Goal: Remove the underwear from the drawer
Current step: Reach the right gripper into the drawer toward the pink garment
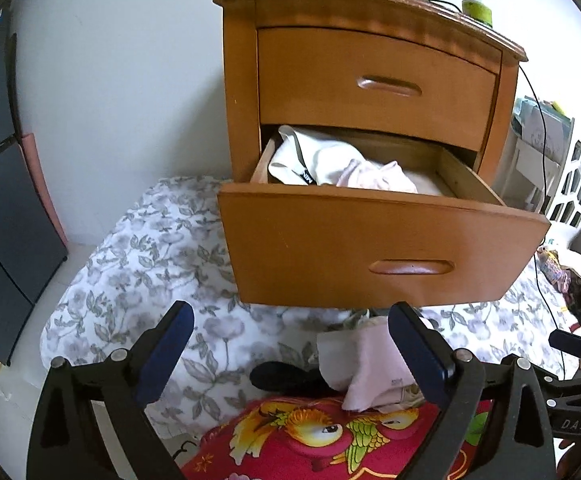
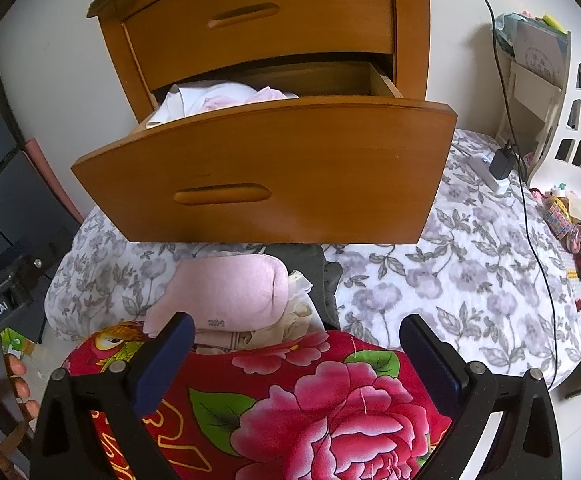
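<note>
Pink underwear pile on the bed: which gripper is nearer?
Left. The left gripper hangs open right over the pink pile; the right gripper sits open to its right, above the red quilt.

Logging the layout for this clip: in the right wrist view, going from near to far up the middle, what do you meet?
Red flowered blanket → pink garment on the pile → open lower drawer's front → pale clothes inside it → closed upper drawer.

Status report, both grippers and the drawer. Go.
Left gripper open, empty. Right gripper open, empty. Lower drawer pulled out, clothes inside; pink garment on bed. Nothing blocking.
</note>
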A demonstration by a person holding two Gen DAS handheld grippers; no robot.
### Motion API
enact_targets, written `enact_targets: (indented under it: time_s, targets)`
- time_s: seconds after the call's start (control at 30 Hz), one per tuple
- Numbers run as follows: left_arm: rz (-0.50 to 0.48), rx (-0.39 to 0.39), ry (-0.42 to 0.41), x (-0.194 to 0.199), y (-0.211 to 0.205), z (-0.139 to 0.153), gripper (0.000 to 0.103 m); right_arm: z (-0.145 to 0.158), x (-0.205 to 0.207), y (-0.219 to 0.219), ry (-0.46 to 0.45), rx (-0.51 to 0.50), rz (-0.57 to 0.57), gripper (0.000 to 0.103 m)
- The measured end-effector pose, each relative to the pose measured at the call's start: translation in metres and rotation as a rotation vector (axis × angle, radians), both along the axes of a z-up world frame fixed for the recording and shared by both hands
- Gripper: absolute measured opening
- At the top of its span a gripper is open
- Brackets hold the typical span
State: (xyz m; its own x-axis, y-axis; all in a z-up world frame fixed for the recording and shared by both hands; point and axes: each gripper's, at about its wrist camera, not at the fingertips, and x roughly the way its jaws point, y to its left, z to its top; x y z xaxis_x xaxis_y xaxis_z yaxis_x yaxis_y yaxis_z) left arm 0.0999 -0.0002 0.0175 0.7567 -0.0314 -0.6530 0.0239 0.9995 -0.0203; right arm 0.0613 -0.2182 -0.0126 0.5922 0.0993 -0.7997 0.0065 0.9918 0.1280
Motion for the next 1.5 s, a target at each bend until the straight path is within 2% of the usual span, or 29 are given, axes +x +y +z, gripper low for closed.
enact_targets:
  time_s: [0.3,0.5,0.67,0.77,0.93,1.07,1.27,1.5]
  targets:
    - [-0.001,0.007,-0.063,-0.005,0.005,-0.003,0.098,-0.003,0.002,0.007,-0.013,-0.008,0.017,0.103]
    - [-0.022,-0.014,-0.049,-0.001,0.009,-0.011,0.098,-0.003,0.004,0.011,-0.037,-0.006,0.037,0.103]
    - [0.008,-0.025,-0.060,0.002,0.016,-0.016,0.098,0.001,0.006,0.013,-0.090,-0.023,0.055,0.103]
    - [0.021,-0.004,-0.072,0.002,0.017,-0.019,0.098,0.003,0.008,0.017,-0.111,-0.032,0.058,0.103]
    - [0.012,-0.031,-0.065,0.005,0.023,-0.023,0.098,0.001,0.014,0.023,-0.095,-0.033,0.087,0.103]
    - [0.008,-0.008,-0.065,0.005,0.022,-0.025,0.098,0.002,0.017,0.028,-0.090,-0.031,0.106,0.103]
    - [0.003,0.022,-0.122,0.001,0.020,-0.019,0.098,0.011,0.025,0.036,-0.102,-0.058,0.124,0.103]
    - [-0.007,0.022,-0.141,0.000,0.021,-0.014,0.098,0.023,0.035,0.045,-0.117,-0.049,0.153,0.103]
